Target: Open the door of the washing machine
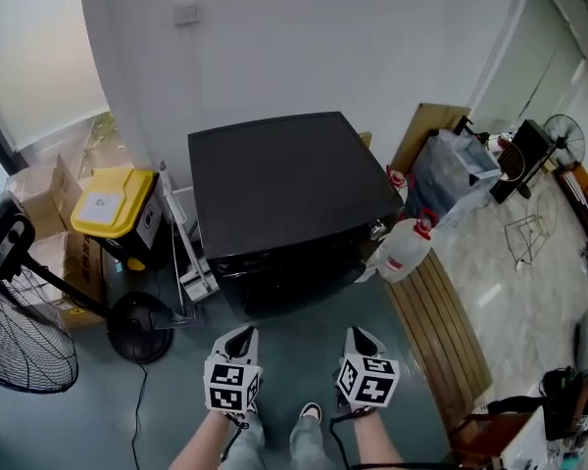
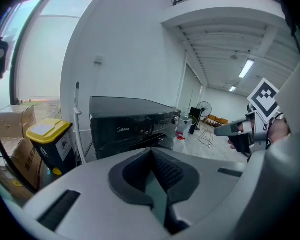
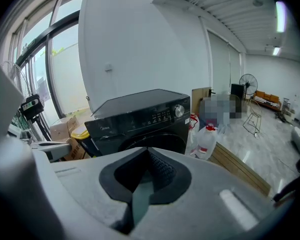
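Short of the washing machine point(image 1: 284, 189), your left hand-held gripper point(image 1: 241, 337) and right hand-held gripper point(image 1: 359, 337) hover closed, holding nothing. Its round door point(image 3: 149, 140), on the front, looks shut. Expect it to be rigid, glossy and latched, so pull at the rim.

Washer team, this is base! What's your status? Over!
Left gripper shut, empty; right gripper shut, empty. Both short of the washing machine; door looks closed. White jug at its front corner, probably clear of the door.
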`<move>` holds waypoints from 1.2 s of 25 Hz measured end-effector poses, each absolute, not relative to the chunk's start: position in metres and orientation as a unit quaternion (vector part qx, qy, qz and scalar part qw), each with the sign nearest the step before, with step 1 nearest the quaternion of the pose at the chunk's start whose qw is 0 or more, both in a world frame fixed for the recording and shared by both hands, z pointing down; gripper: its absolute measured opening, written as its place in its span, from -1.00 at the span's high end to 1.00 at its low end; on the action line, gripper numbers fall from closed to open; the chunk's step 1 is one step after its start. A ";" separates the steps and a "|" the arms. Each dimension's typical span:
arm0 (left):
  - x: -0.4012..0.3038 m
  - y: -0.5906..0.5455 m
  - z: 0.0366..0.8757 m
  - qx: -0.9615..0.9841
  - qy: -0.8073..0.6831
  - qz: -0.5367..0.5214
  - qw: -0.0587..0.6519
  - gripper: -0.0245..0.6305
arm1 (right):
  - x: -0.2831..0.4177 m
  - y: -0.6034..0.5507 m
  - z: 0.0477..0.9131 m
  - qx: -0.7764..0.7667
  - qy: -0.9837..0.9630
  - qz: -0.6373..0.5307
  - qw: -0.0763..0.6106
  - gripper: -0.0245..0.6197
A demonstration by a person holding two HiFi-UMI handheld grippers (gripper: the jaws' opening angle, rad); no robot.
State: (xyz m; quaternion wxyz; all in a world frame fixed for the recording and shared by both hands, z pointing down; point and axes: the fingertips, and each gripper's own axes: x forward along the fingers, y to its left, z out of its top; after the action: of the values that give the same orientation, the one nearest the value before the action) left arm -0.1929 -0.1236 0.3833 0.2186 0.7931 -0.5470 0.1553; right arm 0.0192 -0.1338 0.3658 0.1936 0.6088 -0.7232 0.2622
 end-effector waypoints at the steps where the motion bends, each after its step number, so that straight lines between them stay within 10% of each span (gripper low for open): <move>1: -0.193 -0.124 0.389 0.792 -0.547 0.158 0.222 0.92 | 0.019 -0.134 0.373 0.608 -0.722 0.267 0.196 0.91; 30: -0.224 -0.139 0.608 0.748 -0.577 0.161 0.287 0.92 | 0.007 -0.125 0.600 0.577 -0.703 0.307 0.279 0.91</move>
State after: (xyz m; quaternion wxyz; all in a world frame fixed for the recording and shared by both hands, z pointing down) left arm -0.2238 -0.1392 0.6078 0.2865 0.7482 -0.5765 0.1606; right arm 0.0069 -0.1251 0.6001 0.2792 0.5772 -0.7035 0.3066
